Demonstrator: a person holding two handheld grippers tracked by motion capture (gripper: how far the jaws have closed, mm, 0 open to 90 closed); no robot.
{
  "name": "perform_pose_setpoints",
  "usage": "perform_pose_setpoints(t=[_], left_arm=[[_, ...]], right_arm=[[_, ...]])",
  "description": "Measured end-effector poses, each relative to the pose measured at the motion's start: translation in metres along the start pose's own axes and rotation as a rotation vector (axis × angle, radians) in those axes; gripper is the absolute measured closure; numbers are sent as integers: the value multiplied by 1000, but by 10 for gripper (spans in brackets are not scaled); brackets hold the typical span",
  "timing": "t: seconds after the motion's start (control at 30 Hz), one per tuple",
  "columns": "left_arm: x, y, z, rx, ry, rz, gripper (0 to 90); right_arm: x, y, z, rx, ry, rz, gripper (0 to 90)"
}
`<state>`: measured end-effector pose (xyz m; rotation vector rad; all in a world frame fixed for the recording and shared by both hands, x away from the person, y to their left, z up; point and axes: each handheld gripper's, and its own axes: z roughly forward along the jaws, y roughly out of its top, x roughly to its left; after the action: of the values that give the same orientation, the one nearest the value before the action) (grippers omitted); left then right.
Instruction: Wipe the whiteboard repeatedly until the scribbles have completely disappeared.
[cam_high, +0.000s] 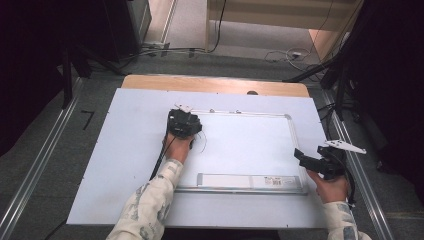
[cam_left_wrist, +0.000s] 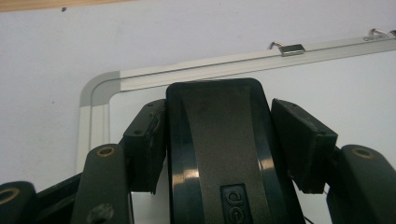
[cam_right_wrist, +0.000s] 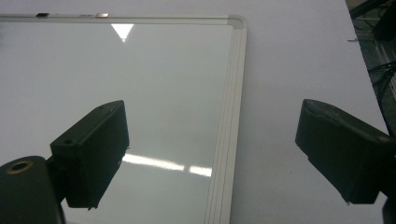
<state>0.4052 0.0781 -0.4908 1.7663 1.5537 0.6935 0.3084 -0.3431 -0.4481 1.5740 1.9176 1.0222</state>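
A whiteboard (cam_high: 250, 150) with a silver frame lies flat on the pale table cover. My left gripper (cam_high: 184, 122) is over the board's far left corner, shut on a black eraser (cam_left_wrist: 219, 140) that sits upright between the pads (cam_left_wrist: 147, 140). The corner of the frame (cam_left_wrist: 93, 93) shows just beyond it. A thin dark curved line (cam_high: 202, 141) lies on the board beside the left hand; I cannot tell whether it is ink or cable. My right gripper (cam_high: 306, 159) hovers open at the board's right edge, its jaws standing either side of the frame rail (cam_right_wrist: 229, 140) with nothing held.
A pale tray strip (cam_high: 245, 181) runs along the board's near edge. Two small metal hangers (cam_left_wrist: 292, 48) sit on the far frame rail. The wooden table edge (cam_high: 215, 84) shows behind the cover. Metal rails, stand legs and cables (cam_high: 295, 55) surround the table on the floor.
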Motion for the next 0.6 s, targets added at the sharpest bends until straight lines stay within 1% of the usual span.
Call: perform_pose_setpoints(t=[0.2,0.37,0.43,0.5,0.53,0.6], left_arm=[[-11,-1,-1,5,-22,10,399],[-24,-4,-4,11,-45,23,398],[-28,-5,-5,16,-48,29,398],[-34,-7,-8,18,-59,30,398],[-34,-7,-8,18,-59,30,398],[-39,-10,-10,19,-71,44,398]], right_arm=[[0,0,0,-2,0,-3,85],[1,0,0,-3,-1,-5,85],[1,0,0,-3,0,-5,85],[1,0,0,-2,0,-5,84],[1,0,0,-2,1,-5,85],[1,0,0,-3,1,-5,84]])
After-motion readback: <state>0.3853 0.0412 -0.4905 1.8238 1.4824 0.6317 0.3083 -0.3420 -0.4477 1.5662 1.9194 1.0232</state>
